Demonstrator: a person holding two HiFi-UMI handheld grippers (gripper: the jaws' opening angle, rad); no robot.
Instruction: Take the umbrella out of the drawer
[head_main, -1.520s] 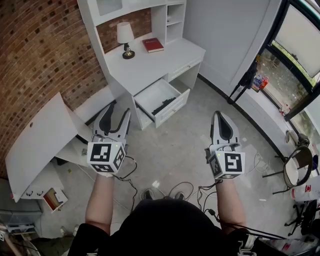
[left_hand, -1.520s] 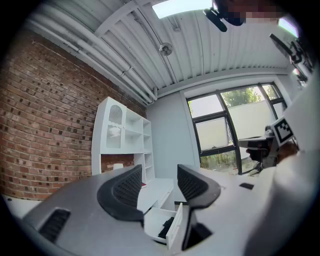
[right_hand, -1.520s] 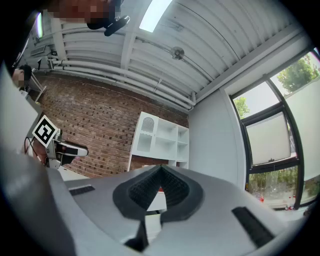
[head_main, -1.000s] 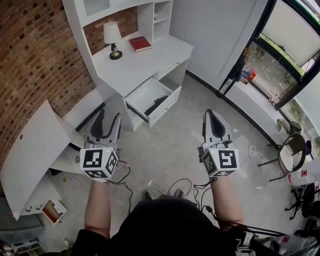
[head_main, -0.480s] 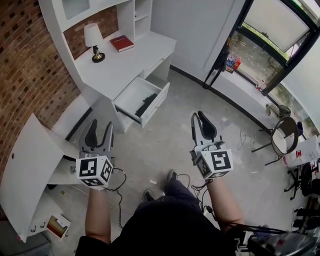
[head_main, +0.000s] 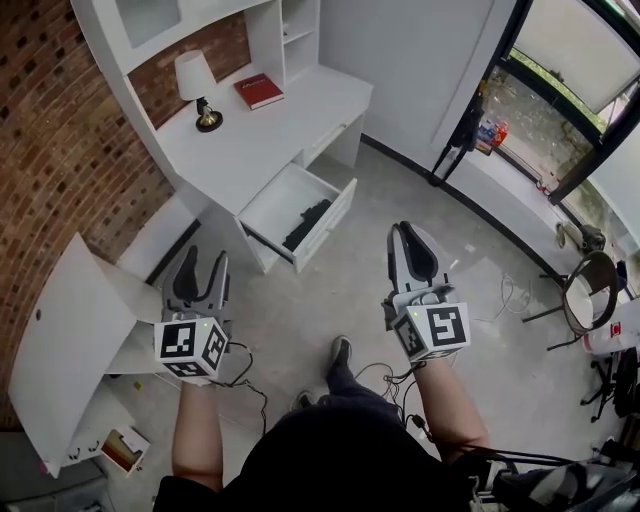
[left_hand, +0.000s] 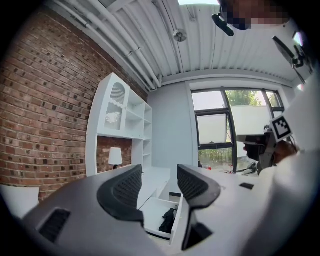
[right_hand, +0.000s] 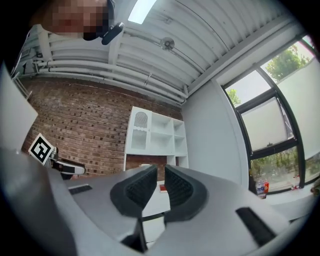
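Note:
The black folded umbrella (head_main: 307, 224) lies inside the open white drawer (head_main: 268, 205) of the desk (head_main: 250, 135). In the left gripper view the umbrella (left_hand: 167, 220) shows in the drawer (left_hand: 152, 212), straight ahead between the jaws. My left gripper (head_main: 204, 258) hovers over the floor, well short of the drawer, open and empty. My right gripper (head_main: 401, 229) is held to the right of the drawer, also well short of it. Its jaws are shut with nothing between them. In their own views, the left gripper (left_hand: 160, 172) shows a wide gap and the right gripper (right_hand: 161, 172) only a slit.
A lamp (head_main: 197, 85) and a red book (head_main: 259, 90) sit on the desk top. A white panel (head_main: 70, 330) leans at the left beside a brick wall. Cables (head_main: 250, 365) trail on the floor by a shoe (head_main: 340, 352). A chair (head_main: 590, 290) stands at the right.
The head view has swung about, and the desk sits slightly lower and more central. A foot has stepped forward. Both grippers keep their pose, with jaws unchanged.

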